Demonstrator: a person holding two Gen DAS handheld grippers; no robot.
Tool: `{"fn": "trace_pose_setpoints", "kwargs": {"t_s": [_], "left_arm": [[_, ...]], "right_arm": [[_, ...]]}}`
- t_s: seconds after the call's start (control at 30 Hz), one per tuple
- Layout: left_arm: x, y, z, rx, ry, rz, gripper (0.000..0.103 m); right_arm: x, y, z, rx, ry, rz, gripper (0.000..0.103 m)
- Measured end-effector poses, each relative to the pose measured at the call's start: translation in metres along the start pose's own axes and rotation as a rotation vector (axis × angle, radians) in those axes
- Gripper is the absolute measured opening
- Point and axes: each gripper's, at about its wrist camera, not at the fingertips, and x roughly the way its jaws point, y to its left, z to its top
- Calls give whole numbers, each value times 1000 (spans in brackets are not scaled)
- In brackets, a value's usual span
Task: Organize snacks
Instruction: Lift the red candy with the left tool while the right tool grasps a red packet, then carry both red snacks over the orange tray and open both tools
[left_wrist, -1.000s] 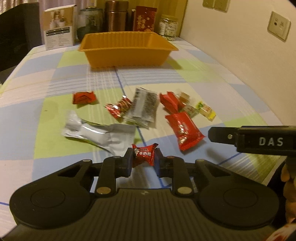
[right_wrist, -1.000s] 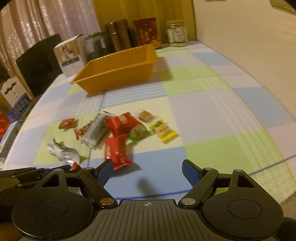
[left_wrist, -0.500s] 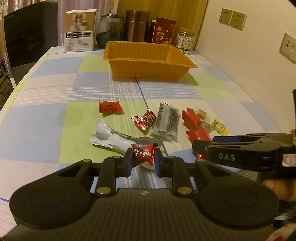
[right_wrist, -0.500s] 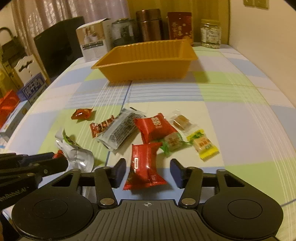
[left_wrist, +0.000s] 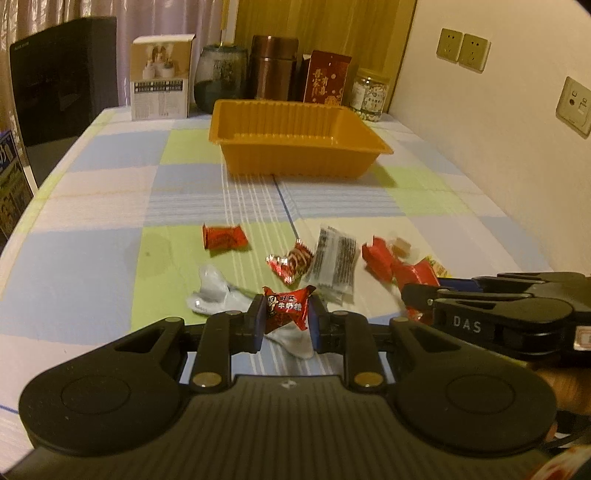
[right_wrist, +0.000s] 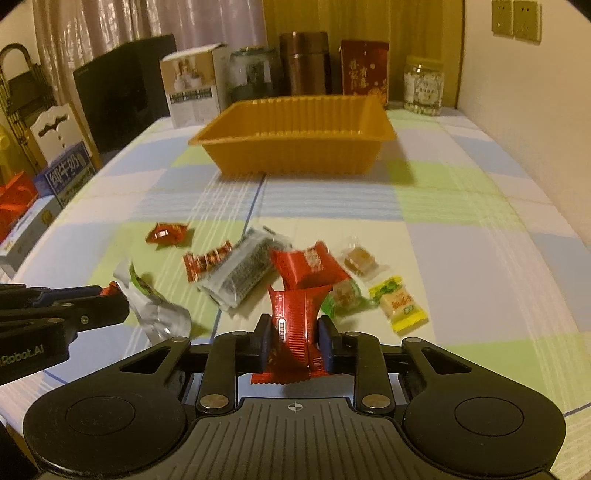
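My left gripper (left_wrist: 285, 318) is shut on a small red milk candy (left_wrist: 286, 306) and holds it above the table. My right gripper (right_wrist: 294, 341) is shut on a long red snack packet (right_wrist: 295, 325) at the near edge of the snack pile. It also shows in the left wrist view (left_wrist: 480, 314), at the right. An empty orange tray (left_wrist: 295, 142) stands farther back; it also shows in the right wrist view (right_wrist: 295, 140). Loose snacks lie between: a red candy (left_wrist: 223, 238), a grey packet (right_wrist: 243, 277), a red packet (right_wrist: 308, 266), a yellow candy (right_wrist: 399, 304).
A crumpled silver wrapper (right_wrist: 155, 310) lies at the left of the pile. A white box (left_wrist: 160, 77), jars and a red packet (left_wrist: 327, 77) line the table's far edge. The wall runs along the right. Boxes (right_wrist: 44, 192) stand off the left edge.
My right gripper has moved in over the long red packet and shut on it. My left gripper has risen and drawn back a little with the milk candy.
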Motion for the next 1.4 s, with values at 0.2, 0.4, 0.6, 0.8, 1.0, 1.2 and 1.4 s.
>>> {"fn": "trace_pose_setpoints", "kwargs": {"t_s": [0.2, 0.4, 0.6, 0.8, 1.0, 1.2, 1.4], "left_arm": [[-5, -5, 21, 34, -37, -1, 21], [2, -2, 49, 45, -72, -9, 21], [21, 6, 86, 34, -119, -23, 21], [51, 17, 121, 28, -157, -23, 21], [85, 28, 147, 9, -174, -22, 21], [117, 44, 168, -19, -176, -13, 21], [141, 57, 181, -43, -174, -11, 21]], "right_arm": [[-13, 0, 19, 14, -48, 8, 27], [-14, -3, 47, 32, -99, 11, 27], [-3, -11, 80, 44, -144, -3, 27], [23, -17, 113, 67, -161, -21, 27], [51, -23, 144, 73, -192, -40, 27], [81, -31, 168, 86, -204, -51, 27], [108, -33, 188, 102, -215, -60, 27]]}}
